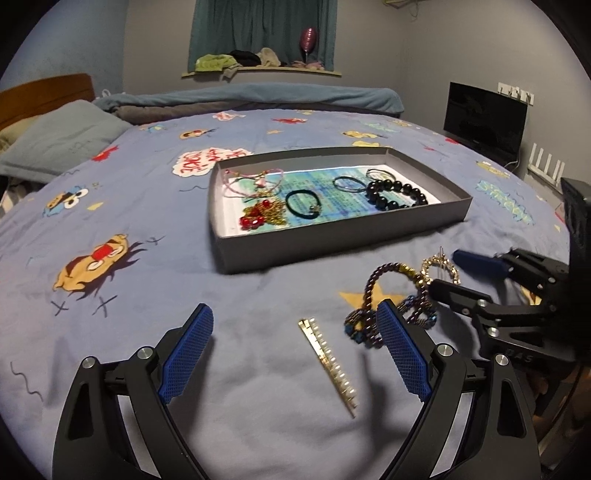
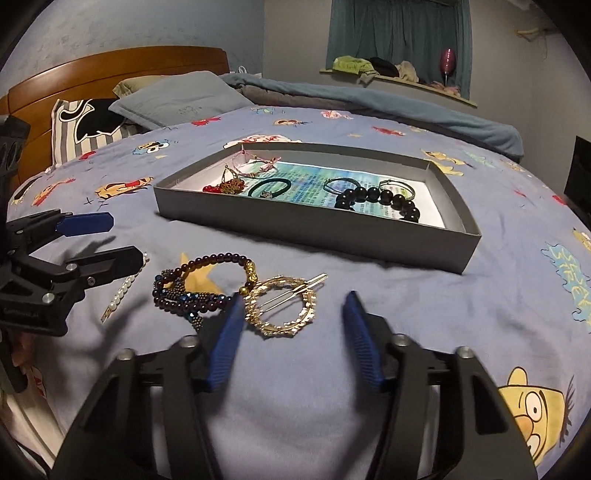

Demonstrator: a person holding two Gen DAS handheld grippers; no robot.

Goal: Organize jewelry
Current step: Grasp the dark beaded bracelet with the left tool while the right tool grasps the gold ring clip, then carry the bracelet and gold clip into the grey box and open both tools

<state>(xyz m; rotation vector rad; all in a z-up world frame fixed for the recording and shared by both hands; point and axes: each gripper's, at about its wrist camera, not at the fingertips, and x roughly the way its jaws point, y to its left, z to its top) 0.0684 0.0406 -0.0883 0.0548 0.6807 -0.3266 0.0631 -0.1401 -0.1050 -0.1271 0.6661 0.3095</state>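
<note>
1. The left gripper [image 1: 295,332] hangs low over a bed, its two blue-padded fingers spread wide apart and holding nothing.
2. Between those fingers, flat on the bedsheet [image 1: 147,206], lies a slim gold hair clip lined with pearls [image 1: 328,363].
3. The right gripper [image 2: 291,332] also hangs low over the bed, fingers apart and empty.
4. Between its blue pads lies a round gold hairpin [image 2: 286,308] with a thin bar across it, close to the left pad.
5. Touching that hairpin on its left is a tangle of dark purple beaded bracelets [image 2: 199,288] with gold beads and blue crystals; the left gripper's right finger partly hides it in the left wrist view.
6. Beyond the loose pieces sits a shallow grey box [image 1: 332,240], open on top, lined with blue-green printed paper.
7. Inside the box, left to right: pink cord bracelets [image 1: 255,177], a red and gold beaded piece [image 1: 262,214], a dark green hair tie [image 1: 303,206], thin wire bangles [image 1: 354,181], and a bracelet of large black beads [image 1: 397,194].
8. The sheet is blue-violet with cartoon faces and stars.
9. Farther back lie a grey-blue pillow [image 2: 181,98], a striped cushion [image 2: 85,125], a folded blue blanket [image 1: 240,96] and a wooden headboard [image 2: 110,70].
10. On the far wall, a shelf with heaped clothes [image 1: 243,61] sits under a teal curtain [image 1: 262,29]; a dark screen [image 1: 484,118] stands to the right.
</note>
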